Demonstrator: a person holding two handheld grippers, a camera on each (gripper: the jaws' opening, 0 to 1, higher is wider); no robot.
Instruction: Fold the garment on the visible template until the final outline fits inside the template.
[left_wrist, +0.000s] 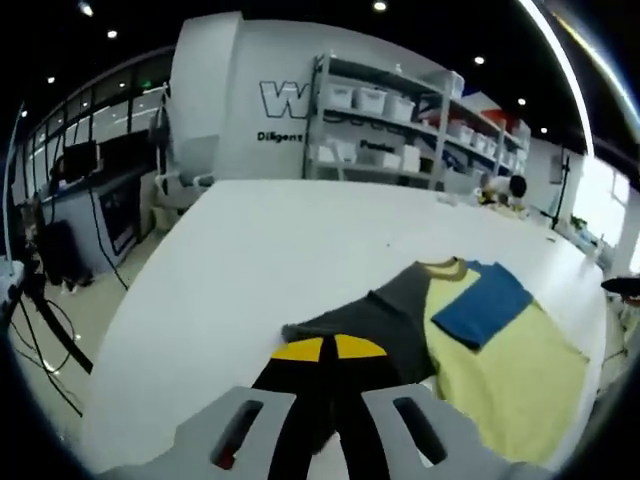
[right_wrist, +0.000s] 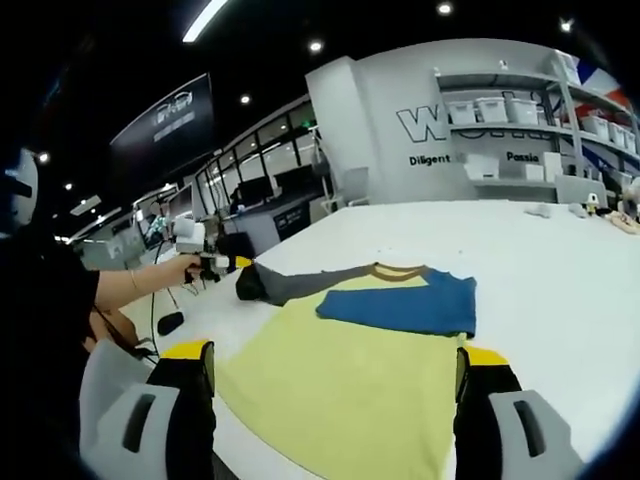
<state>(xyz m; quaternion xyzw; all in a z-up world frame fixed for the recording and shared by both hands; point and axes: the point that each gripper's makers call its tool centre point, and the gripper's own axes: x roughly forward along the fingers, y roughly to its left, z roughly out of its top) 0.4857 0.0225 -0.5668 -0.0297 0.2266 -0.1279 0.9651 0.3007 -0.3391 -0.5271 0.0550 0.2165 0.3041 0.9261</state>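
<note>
1. A yellow short-sleeved T-shirt with one dark grey sleeve and one blue sleeve (right_wrist: 350, 385) lies flat on the wide white tabletop (right_wrist: 560, 290), its brown-trimmed neck pointing away from the right gripper view.
2. The blue sleeve (right_wrist: 405, 300) is folded inward and rests on the yellow chest panel, just below the collar (right_wrist: 398, 270).
3. The dark grey sleeve (right_wrist: 300, 284) stretches sideways off the body, its outer end bunched into a dark lump.
4. The left gripper (right_wrist: 222, 265), held in a person's hand (right_wrist: 180, 268), meets that bunched end in the right gripper view.
5. In the left gripper view the left gripper's yellow-tipped black fingers (left_wrist: 298, 350) stand narrow, nearly together, with the grey sleeve (left_wrist: 385, 320) lying at their tips; whether cloth is pinched between them cannot be told.
6. The right gripper (right_wrist: 335, 365) hovers over the near hem, its yellow-tipped black fingers (right_wrist: 190, 352) spread wide with nothing between them.
7. In the left gripper view the blue sleeve (left_wrist: 483, 303) again lies over the yellow panel (left_wrist: 520, 375).
8. Metal shelving with white bins (left_wrist: 385, 130) stands beyond the tabletop's far edge, against a grey wall with lettering.
</note>
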